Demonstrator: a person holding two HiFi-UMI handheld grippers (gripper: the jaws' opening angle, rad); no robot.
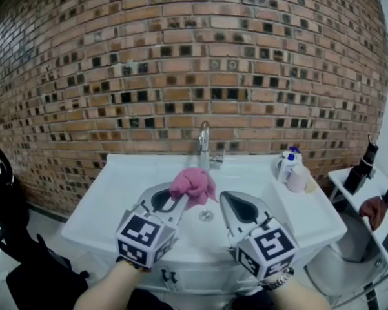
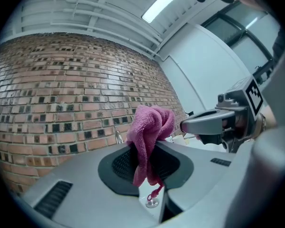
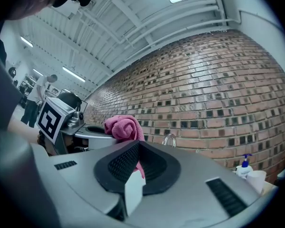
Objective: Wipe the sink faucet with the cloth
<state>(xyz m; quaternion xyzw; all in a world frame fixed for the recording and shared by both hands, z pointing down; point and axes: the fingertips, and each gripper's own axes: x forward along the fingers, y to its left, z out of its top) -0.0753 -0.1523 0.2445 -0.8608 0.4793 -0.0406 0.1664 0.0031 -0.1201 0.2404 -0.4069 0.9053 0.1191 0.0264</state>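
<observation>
Where the left tool [image 1: 181,203] stands: nearest the camera on the person's left, pointing level out over the basin, its jaws clamped on a bunched pink cloth [image 1: 194,185].
Cloth: pinched low in those jaws, with the bulk puffed up above the tool tip and a loose tail hanging below; it is in the air, touching neither basin nor tap.
Right tool [image 1: 233,203]: beside the left one and about level with it, jaws closed together with nothing between them; the pink seen past its tips is the cloth in the other tool.
Sink [image 1: 116,192]: white and rectangular, lying under and ahead of both tools, with the drain [image 1: 206,216] below the gap between them.
Faucet [image 1: 204,144]: chrome, long axis upright with a short curved spout, standing at the back rim, ahead of both tool tips and well apart from the cloth.
Deciding relation: the faucet lies straight beyond the cloth, so the left tool, the one carrying it, looks set to go forward; the right tool is about as near but idle.
Beyond: a soap bottle [image 1: 287,165] off to the right tool's side, then the brick wall [image 1: 181,57].
</observation>
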